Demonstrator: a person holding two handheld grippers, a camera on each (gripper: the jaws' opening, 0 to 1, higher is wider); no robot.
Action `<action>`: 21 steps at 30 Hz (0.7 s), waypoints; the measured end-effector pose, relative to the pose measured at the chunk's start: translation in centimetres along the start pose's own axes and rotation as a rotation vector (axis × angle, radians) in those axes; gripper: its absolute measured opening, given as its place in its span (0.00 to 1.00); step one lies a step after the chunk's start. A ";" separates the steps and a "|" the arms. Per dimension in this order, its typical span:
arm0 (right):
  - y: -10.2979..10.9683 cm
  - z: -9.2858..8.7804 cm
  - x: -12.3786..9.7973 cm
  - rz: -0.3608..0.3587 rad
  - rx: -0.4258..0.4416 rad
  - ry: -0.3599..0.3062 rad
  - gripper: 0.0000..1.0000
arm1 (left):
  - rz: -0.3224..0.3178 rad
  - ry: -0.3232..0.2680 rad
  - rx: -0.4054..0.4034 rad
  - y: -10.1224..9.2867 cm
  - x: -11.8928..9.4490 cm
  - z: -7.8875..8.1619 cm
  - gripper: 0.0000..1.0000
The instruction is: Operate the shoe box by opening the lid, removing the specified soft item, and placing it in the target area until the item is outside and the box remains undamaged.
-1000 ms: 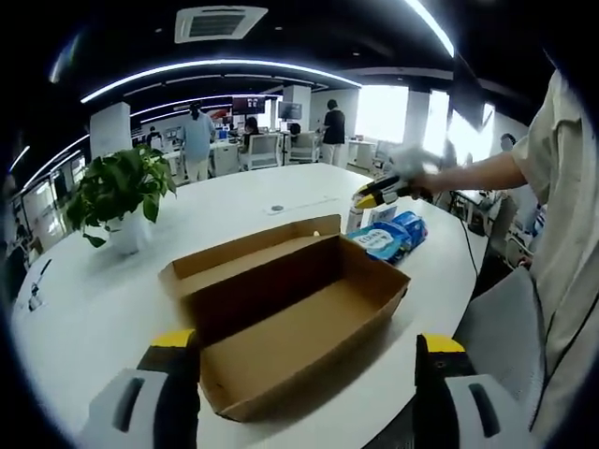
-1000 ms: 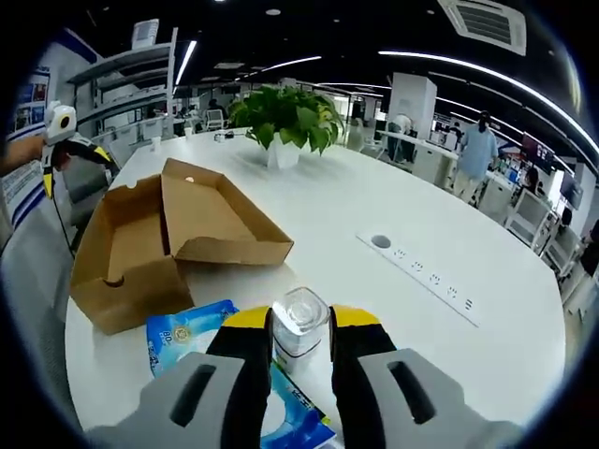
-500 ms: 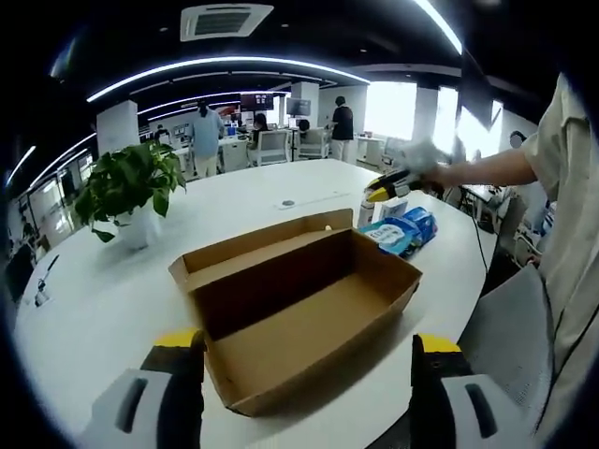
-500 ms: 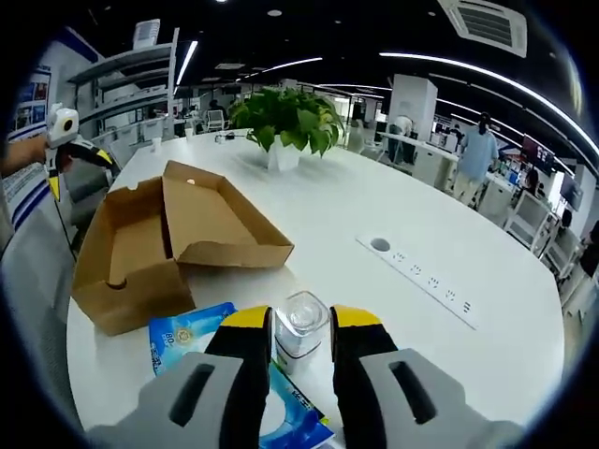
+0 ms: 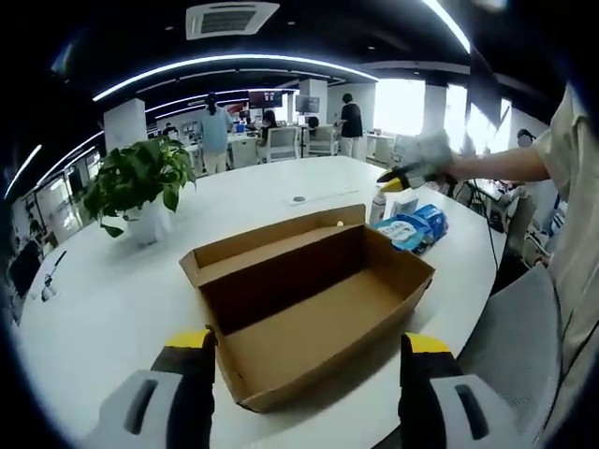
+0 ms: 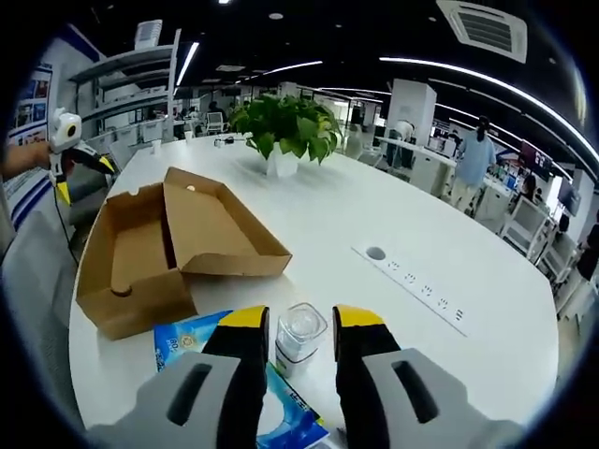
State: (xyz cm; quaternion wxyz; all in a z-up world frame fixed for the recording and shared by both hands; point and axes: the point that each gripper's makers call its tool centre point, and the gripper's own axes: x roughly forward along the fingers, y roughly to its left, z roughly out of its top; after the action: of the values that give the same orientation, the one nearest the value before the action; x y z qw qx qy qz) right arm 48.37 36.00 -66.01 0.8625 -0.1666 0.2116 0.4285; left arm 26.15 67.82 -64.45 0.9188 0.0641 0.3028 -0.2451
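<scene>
Straddling a small clear jar (image 6: pixel 300 329), the right tool (image 6: pixel 299 329) stands slightly parted, yellow tips close beside the jar; whether they touch it is hard to tell. A blue soft pack (image 6: pixel 192 337) lies beneath at 7 o'clock, partly hidden by the tool. The open shoe box (image 6: pixel 150 253) sits at 10 o'clock on the white table (image 6: pixel 374 215). In the left gripper view, the left tool (image 5: pixel 304 348) gapes wide and empty before the box (image 5: pixel 309 299), a potted plant (image 5: pixel 140 182) at 10 o'clock.
</scene>
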 end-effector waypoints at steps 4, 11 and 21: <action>0.3 0.5 -0.2 -0.002 -0.006 0.005 0.25 | 0.028 0.002 -0.027 0.6 0.0 -0.3 0.76; 1.1 1.8 0.0 -0.001 0.013 0.007 0.25 | 0.087 0.035 -0.059 2.1 0.0 -1.6 0.57; 3.6 3.2 1.5 0.034 0.014 0.017 0.24 | 0.141 0.075 -0.113 3.8 0.3 -3.4 0.40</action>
State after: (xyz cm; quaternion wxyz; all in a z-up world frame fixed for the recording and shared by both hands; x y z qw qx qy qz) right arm 47.02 40.57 -64.40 0.8543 -0.1606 0.2248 0.4403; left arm 26.45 71.95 -67.44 0.9240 0.0426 0.3448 -0.1599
